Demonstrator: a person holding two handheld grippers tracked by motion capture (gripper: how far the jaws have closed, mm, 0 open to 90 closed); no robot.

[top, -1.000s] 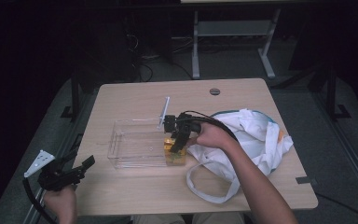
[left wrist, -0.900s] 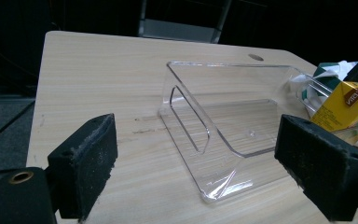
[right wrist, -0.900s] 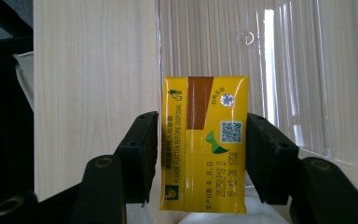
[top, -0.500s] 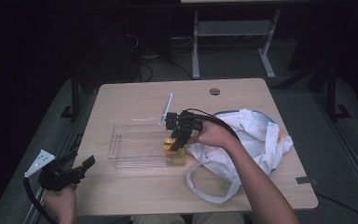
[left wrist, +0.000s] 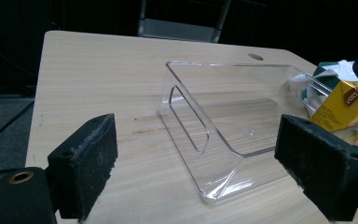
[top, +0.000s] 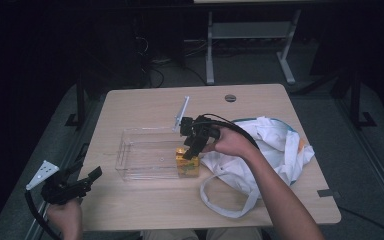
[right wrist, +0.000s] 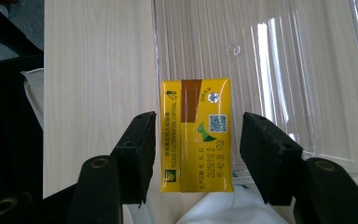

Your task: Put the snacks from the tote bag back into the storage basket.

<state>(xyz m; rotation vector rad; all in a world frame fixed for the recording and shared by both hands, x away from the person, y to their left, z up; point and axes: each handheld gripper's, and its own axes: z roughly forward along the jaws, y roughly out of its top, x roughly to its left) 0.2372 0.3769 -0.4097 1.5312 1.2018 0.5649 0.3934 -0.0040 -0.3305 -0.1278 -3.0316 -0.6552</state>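
Right gripper (right wrist: 193, 154) jaws have just been opening; between the earlier high views and now the hand itself barely shifts, and the yellow juice carton (right wrist: 197, 135) stays at the same spot at the near right end of the clear tray (top: 130, 155). Left gripper (top: 82, 181) keeps its place at the near left corner of the desk (top: 145, 102).

Right gripper view: carton sits between the two black pads, with a visible gap on each side, more on the right pad's side. Pads do not press on it, so I read the carton as released, standing on its own. Whether its base rests fully inside the tray or partly on the tray's edge, I cannot tell.

Key relation: carton lies directly below the right gripper, its long axis running along the jaws' length in that view, its narrow width across the gap. Judgement: a straight lift away should clear it without tipping it, provided the pads part evenly. Right hand (top: 232, 142) is by far the nearer; the left gripper is well apart, jaws wide and holding nothing, aimed at the tray's left end wall (left wrist: 186, 116).

Carton look: yellow face, brown panel, green mark, small code square, foil straw spot, printed date line. Edges crisp, no dents seen.

White cloth bag (top: 270, 150) lies just beside the carton, on its right.
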